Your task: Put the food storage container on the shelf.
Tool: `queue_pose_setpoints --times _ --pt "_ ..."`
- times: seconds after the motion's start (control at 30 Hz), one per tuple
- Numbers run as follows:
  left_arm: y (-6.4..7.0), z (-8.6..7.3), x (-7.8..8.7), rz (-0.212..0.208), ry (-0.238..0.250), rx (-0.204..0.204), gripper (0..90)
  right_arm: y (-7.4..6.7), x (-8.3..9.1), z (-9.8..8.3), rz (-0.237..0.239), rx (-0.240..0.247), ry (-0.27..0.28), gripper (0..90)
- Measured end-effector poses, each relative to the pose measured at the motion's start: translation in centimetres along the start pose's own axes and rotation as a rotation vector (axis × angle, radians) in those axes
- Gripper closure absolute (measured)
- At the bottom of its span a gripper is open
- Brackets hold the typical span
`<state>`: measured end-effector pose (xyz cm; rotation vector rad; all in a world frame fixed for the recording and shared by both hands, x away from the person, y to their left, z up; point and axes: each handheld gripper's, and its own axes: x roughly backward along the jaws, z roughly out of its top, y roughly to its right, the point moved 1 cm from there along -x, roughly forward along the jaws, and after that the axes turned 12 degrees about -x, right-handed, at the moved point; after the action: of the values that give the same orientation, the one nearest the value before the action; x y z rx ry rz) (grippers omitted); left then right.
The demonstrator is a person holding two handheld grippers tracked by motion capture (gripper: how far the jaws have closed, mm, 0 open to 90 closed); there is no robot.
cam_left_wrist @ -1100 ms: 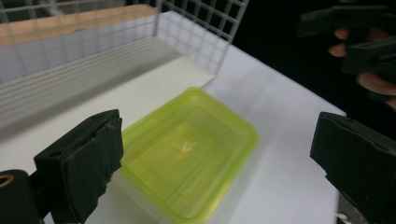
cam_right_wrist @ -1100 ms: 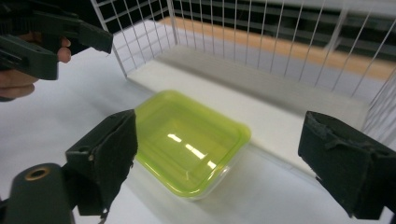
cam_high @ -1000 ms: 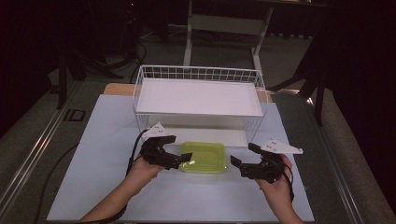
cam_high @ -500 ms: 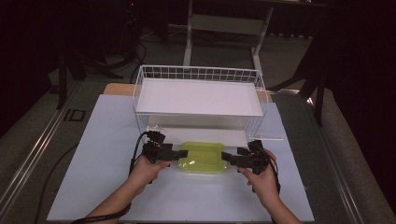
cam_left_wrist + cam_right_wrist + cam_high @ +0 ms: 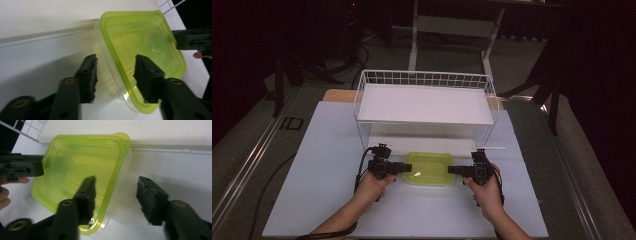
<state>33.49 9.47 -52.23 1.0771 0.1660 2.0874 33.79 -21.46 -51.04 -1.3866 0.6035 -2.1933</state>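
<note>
Green-lidded clear container (image 5: 428,168), surface's near-middle; left hand-held gripper (image 5: 404,167) and right hand-held gripper (image 5: 453,170) straddle its ends, jaws closing, pads apart from it.

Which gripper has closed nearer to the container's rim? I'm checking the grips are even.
Hard to call: the left gripper and the right gripper each straddle an end rim of the green container, jaws just closing, apparently untouched.

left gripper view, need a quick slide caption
Left gripper fingers closing astride the rim of a lime-lidded clear container on a white table.
</note>
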Motion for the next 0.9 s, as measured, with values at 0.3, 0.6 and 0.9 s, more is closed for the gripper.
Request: queue_pose_setpoints --times 0.3,0.6,0.9 --pt "0.3 0.0 -0.1 0.022 0.001 0.003 70.1 -0.4 -0.5 -0.1 -0.002 -0.009 -0.022 71.4" --pt "0.8 -0.1 0.2 0.028 -0.011 -0.008 72.4 -0.7 -0.1 -0.7 -0.017 0.005 0.006 73.6" --pt "1.6 -0.4 0.6 0.053 -0.015 -0.041 74.3 -1.0 0.3 -1.3 -0.019 0.033 0.013 75.0"
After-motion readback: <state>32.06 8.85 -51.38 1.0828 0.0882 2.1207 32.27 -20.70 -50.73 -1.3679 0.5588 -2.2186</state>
